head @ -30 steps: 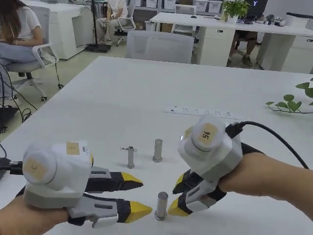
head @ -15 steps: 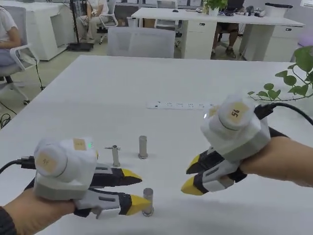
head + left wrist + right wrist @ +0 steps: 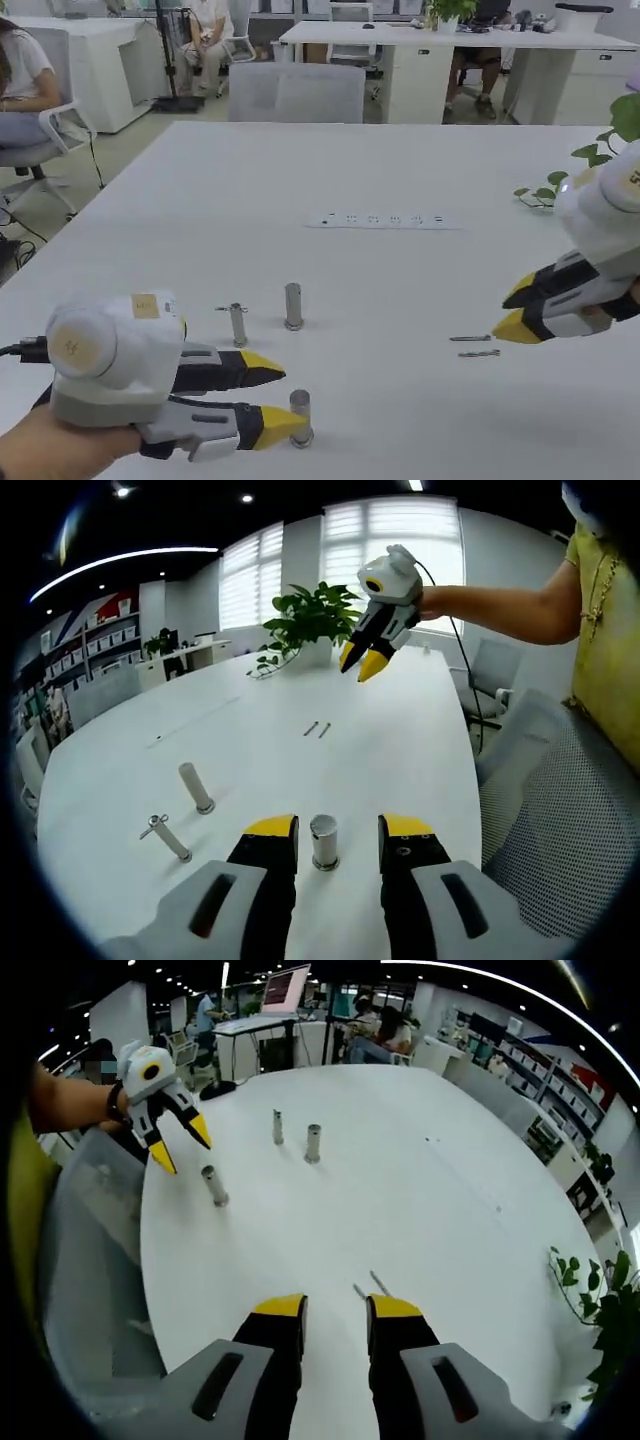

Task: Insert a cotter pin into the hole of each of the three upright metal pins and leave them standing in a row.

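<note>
Three upright metal pins stand on the white table (image 3: 400,160). The left pin (image 3: 238,323) (image 3: 170,837) (image 3: 278,1126) has a cotter pin through its top. The far pin (image 3: 293,305) (image 3: 195,787) (image 3: 313,1143) is bare. The near pin (image 3: 300,415) (image 3: 323,840) (image 3: 214,1184) is bare too and stands between the tips of my open left gripper (image 3: 280,400) (image 3: 338,832) (image 3: 175,1135), close to one tip. Two loose cotter pins (image 3: 474,345) (image 3: 318,729) (image 3: 367,1286) lie to the right. My right gripper (image 3: 512,310) (image 3: 335,1308) (image 3: 372,650) hovers open just above and beside them, holding nothing.
A white power strip (image 3: 382,221) lies across the table's middle. A potted plant (image 3: 550,185) (image 3: 305,615) reaches in at the right edge. A grey chair (image 3: 296,95) stands at the far side, with more desks and seated people behind.
My right gripper has swung away from the near pin, out to the right over the loose cotter pins. The left gripper stays by the near pin.
</note>
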Demonstrator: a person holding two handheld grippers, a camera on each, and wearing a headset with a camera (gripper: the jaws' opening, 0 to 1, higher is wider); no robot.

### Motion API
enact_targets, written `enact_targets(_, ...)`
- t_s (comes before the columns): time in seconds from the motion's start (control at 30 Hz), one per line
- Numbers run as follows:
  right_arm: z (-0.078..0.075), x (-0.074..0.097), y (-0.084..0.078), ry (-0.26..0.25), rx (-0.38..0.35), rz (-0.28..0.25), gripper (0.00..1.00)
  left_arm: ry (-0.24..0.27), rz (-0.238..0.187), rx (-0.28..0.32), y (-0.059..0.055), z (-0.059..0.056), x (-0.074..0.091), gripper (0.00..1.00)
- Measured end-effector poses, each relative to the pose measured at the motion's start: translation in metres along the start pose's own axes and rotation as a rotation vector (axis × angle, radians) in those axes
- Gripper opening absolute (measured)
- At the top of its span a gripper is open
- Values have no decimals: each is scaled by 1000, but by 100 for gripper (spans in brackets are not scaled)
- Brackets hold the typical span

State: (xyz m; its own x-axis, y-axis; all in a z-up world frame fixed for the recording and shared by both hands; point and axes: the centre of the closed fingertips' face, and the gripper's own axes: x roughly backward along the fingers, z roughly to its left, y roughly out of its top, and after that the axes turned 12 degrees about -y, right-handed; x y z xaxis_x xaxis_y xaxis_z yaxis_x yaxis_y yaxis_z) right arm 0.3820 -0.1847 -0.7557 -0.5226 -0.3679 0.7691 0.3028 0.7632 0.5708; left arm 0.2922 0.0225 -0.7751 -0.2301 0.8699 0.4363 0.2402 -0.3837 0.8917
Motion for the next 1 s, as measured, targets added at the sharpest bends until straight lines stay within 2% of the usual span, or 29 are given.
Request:
enact_targets(0.13, -21, -9, -17, -14, 27, 43, 24, 26, -4, 6, 4, -4, 5, 31)
enact_targets(0.27, -33, -24, -27, -7, 50, 78, 23, 49, -7, 13, 7, -7, 9, 31)
enact_targets(0.37, -33, -39, -31, 23, 58, 89, 21, 63, -8, 16, 10, -10, 10, 30)
enact_targets(0.53, -32, -63, -33, 63, 127, 114, 16, 89, -20, 25, 13, -11, 12, 30)
enact_targets(0.63, -31, -77, -33, 82, 195, 135, 14, 102, -23, 30, 13, -12, 12, 30)
enact_targets(0.73, -29, -85, -32, 106, 252, 143, 14, 112, -26, 36, 13, -12, 12, 30)
enact_targets(0.83, -26, -93, -29, 125, 273, 140, 13, 119, -30, 40, 13, -11, 12, 30)
enact_targets(0.93, -30, -101, -34, 127, 380, 177, 11, 124, -32, 44, 13, -10, 13, 30)
enact_targets(1.0, -28, -103, -34, 144, 381, 181, 10, 128, -34, 46, 13, -10, 13, 30)
